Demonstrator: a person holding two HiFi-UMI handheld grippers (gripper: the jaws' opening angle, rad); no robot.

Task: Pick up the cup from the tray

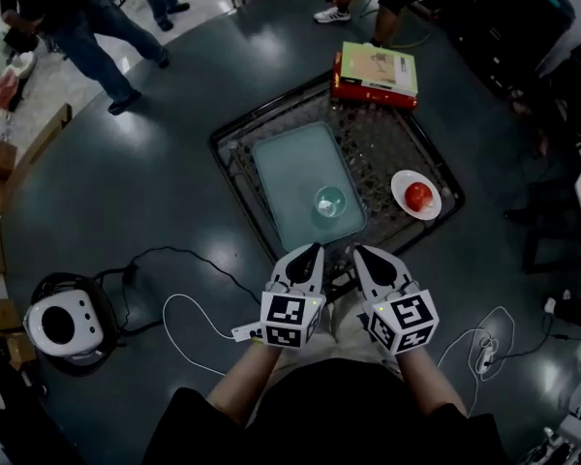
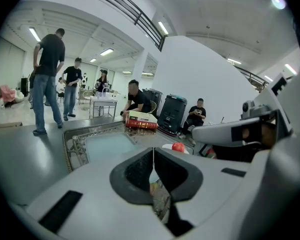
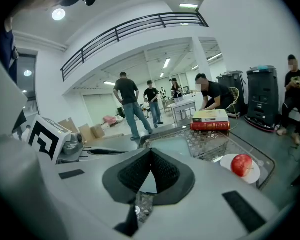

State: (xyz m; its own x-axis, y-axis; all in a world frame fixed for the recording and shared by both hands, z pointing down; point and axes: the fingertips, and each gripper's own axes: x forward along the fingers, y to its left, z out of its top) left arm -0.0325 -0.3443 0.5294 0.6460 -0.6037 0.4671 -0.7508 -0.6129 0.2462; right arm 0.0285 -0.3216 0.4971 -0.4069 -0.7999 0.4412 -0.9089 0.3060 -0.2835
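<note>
Cup (image 1: 329,201): upright, at the near end of the tray (image 1: 289,158).
Left gripper (image 1: 312,250), right gripper (image 1: 361,254): jaws closed on both, nothing held, side by side just short of the tray.
Bearing: cup straight ahead between them, about equally near.

The mesh table (image 1: 387,134) and the tray (image 1: 290,177) are seen steeply from above in the head view. The two gripper views are taken low and near the table's edge, facing almost level across it; the tray and the book (image 1: 378,66) are shared by all three.
</note>
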